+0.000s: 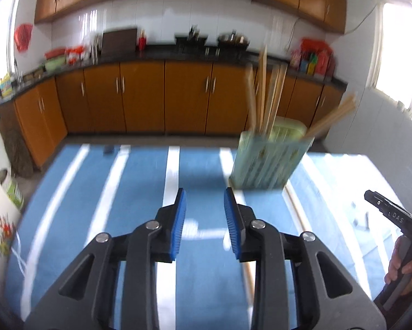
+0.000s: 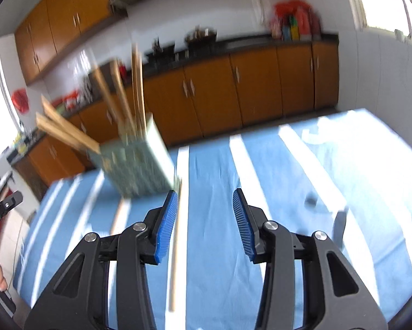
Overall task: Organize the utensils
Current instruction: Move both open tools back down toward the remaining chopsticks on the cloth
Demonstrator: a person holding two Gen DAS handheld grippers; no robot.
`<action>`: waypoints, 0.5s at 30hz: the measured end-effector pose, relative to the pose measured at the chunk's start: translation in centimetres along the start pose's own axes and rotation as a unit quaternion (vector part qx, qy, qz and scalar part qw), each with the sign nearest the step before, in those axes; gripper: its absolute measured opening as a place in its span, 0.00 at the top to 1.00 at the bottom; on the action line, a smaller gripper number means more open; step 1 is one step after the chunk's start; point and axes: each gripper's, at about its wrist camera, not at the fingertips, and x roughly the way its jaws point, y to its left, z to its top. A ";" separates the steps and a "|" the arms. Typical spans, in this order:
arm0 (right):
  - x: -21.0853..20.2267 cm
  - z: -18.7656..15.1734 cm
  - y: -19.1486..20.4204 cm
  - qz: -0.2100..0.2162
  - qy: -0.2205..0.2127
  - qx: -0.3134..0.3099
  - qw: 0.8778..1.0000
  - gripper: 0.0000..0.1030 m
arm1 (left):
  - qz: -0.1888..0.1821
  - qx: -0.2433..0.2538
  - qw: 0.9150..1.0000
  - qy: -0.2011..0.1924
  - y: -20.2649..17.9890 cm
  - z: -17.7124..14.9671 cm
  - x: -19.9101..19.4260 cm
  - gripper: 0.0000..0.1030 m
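A pale green slotted holder (image 1: 269, 159) (image 2: 140, 165) stands on the blue striped cloth with several wooden chopsticks (image 1: 263, 90) (image 2: 134, 88) sticking out of it. My left gripper (image 1: 205, 195) hangs open over the cloth, left of and nearer than the holder, with nothing between its blue pads. A pale blurred shape (image 1: 192, 227) lies on the cloth below the gap; I cannot tell what it is. My right gripper (image 2: 205, 195) is open too. A loose chopstick (image 2: 175, 261) lies on the cloth just inside its left pad, untouched. Another loose chopstick (image 2: 118, 217) lies further left.
The table's blue cloth (image 1: 76, 220) (image 2: 288, 247) has white stripes. Small grey blurred items (image 2: 339, 225) lie at its right. A hand (image 1: 404, 269) holds the other gripper at the right edge of the left view. Orange kitchen cabinets (image 1: 140, 99) stand beyond the table.
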 end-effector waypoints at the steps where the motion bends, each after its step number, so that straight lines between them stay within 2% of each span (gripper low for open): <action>1: 1.1 -1.1 0.3 0.007 0.021 -0.002 1.000 0.58 | -0.001 -0.005 1.000 0.017 0.2 -1.2 1.1 0.72; 3: 2.6 -2.7 1.2 0.017 0.049 -0.008 0.999 0.63 | -0.002 -0.010 0.999 0.038 0.0 -2.5 2.4 0.72; 7: 5.4 -5.0 3.4 0.021 0.090 -0.039 0.995 0.67 | -0.013 -0.024 0.997 0.075 0.0 -4.9 4.6 0.68; 11: 7.2 -6.4 4.8 0.002 0.105 -0.069 0.992 0.70 | -0.021 -0.022 0.996 0.087 -0.3 -5.7 5.2 0.65; 15: 7.3 -6.8 4.5 -0.013 0.101 -0.077 0.992 0.82 | -0.031 -0.020 0.995 0.090 -0.8 -6.1 5.7 0.61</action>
